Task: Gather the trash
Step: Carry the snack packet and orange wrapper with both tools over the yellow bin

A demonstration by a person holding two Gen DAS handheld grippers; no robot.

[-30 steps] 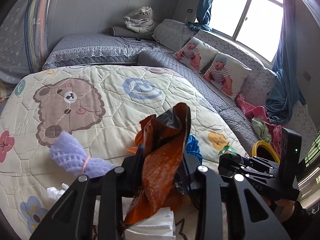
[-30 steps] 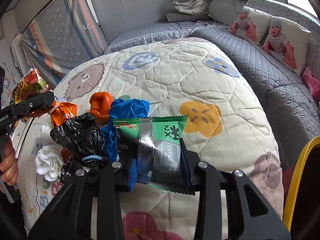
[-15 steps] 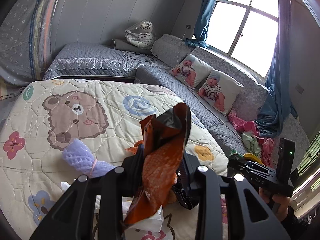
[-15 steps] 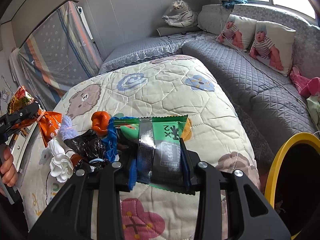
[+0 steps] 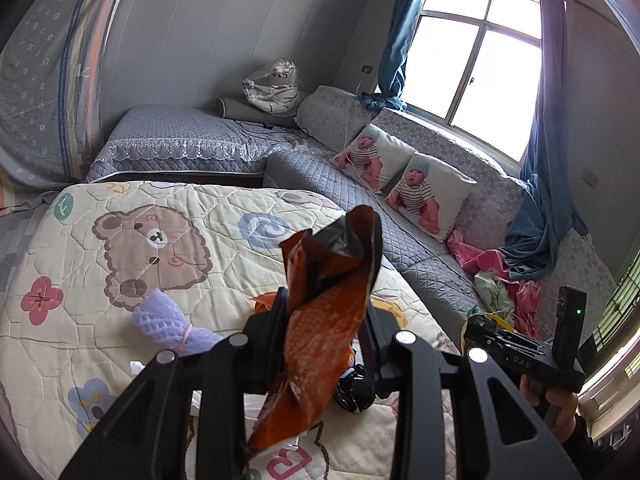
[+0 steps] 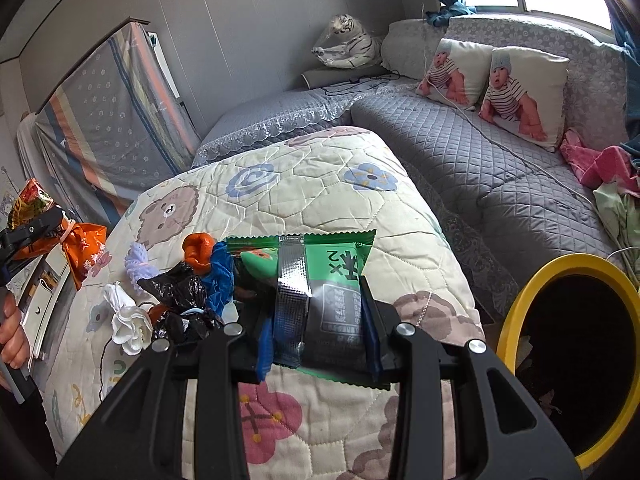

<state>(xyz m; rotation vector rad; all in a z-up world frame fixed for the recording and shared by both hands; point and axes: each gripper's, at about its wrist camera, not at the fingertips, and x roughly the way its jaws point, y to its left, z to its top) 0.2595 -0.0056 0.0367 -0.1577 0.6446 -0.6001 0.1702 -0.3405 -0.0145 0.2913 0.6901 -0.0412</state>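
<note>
My left gripper (image 5: 320, 332) is shut on a crumpled orange snack wrapper (image 5: 324, 320) held above the cartoon quilt (image 5: 120, 320). In the right wrist view the same wrapper (image 6: 80, 248) hangs at the far left. My right gripper (image 6: 316, 320) is shut on a green snack packet (image 6: 320, 280) with a strip of silver tape. On the quilt lie a black bag (image 6: 180, 300), a blue scrap (image 6: 220, 276), an orange scrap (image 6: 198, 250), a white tissue (image 6: 128, 324) and a lilac mesh piece (image 5: 164, 320). A yellow-rimmed bin (image 6: 516, 312) stands at the right.
A grey quilted sofa (image 6: 500, 168) with two baby-print cushions (image 6: 520, 92) runs behind the bed. Pink and green cloths (image 6: 608, 176) lie near the bin. A plush tiger (image 6: 348, 48) sits in the corner. A person's hand (image 6: 12, 336) grips the left handle.
Both grippers have risen and pulled back from the quilt with their wrappers still held. The yellow bin has come further into the right wrist view.
</note>
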